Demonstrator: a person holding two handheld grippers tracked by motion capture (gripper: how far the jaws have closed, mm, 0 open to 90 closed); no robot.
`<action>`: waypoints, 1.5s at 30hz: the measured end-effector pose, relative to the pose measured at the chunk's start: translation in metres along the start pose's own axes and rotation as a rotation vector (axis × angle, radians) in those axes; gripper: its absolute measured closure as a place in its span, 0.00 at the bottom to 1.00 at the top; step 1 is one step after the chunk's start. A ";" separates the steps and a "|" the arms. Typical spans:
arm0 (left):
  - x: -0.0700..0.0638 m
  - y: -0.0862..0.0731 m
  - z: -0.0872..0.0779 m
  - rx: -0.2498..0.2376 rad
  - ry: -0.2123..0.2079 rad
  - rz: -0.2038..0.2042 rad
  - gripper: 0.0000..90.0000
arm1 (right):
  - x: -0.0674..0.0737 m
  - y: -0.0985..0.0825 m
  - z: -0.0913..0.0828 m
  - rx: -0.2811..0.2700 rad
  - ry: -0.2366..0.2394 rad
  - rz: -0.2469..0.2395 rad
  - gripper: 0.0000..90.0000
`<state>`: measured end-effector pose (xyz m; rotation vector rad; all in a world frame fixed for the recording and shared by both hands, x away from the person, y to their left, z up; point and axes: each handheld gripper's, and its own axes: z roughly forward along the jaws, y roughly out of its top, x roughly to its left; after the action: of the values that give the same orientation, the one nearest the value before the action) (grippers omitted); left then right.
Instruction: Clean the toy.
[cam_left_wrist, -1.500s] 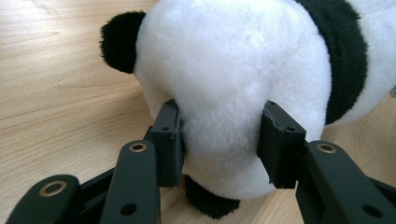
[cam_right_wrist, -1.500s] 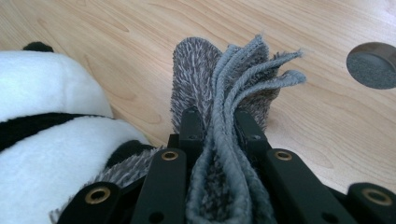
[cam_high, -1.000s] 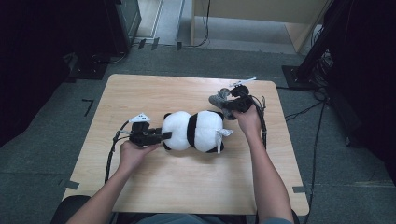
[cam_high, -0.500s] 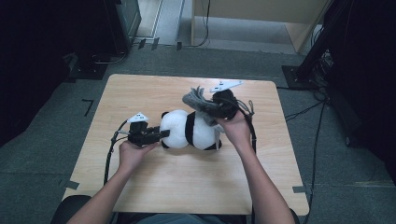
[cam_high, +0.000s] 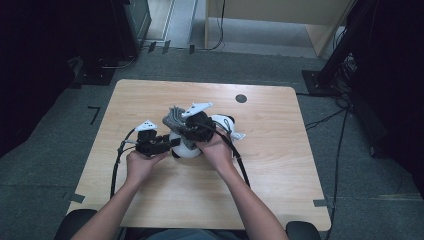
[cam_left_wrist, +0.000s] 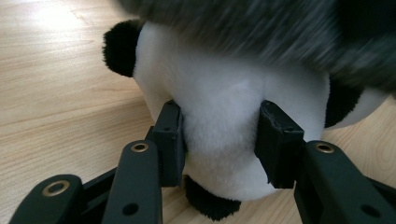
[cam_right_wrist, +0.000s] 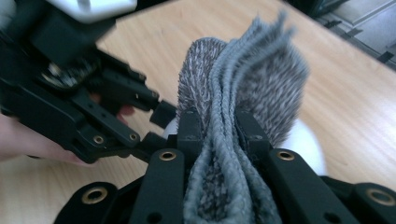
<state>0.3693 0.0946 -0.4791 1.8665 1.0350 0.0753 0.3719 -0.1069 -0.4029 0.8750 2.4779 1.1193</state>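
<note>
1. Two tongs, one in each of the person's hands, both meeting near the middle of the worktop (cam_high: 280, 165).
2. Left tongs (cam_high: 172, 143): partly closed, pads pressed into the white flank of the panda plush toy (cam_left_wrist: 233, 107). The fur bulges between the jaws. Probable purpose: to pin the toy so it cannot slide.
3. Right tongs (cam_high: 181, 129): nearly shut, clamped on a folded piece of grey knitted fabric (cam_right_wrist: 243, 98). The fabric stands up between the jaws in several ribbed layers and fans out above them. Its exact kind cannot be told; it may be a small garment or a cloth.
4. Relation of the two: the grey fabric hangs directly over the toy, beside the left tongs. In the left gripper view it shows as a blurred grey mass above the plush. Judged purpose: fabric brought in to cover or dress the toy while the other hand steadies it.
5. Toy position: lying on the worktop, slightly left of centre, black ear and black limb visible.
6. Count: one plush toy; one piece of grey fabric; one dark round hole (cam_high: 241, 98) in the worktop, well apart from the work; one wooden worktop.
</note>
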 end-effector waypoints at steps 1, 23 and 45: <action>0.001 0.000 0.000 0.005 -0.003 -0.008 0.63 | 0.003 -0.002 0.004 0.010 -0.009 -0.018 0.81; 0.000 0.002 0.001 0.029 0.006 0.013 0.62 | -0.015 -0.013 -0.012 0.035 -0.104 -0.082 0.84; 0.000 0.002 0.002 0.024 0.001 0.018 0.61 | -0.064 -0.031 -0.069 -0.025 -0.202 0.028 0.85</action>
<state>0.3713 0.0931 -0.4788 1.8975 1.0246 0.0749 0.3761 -0.2029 -0.3804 0.9678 2.2897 1.0141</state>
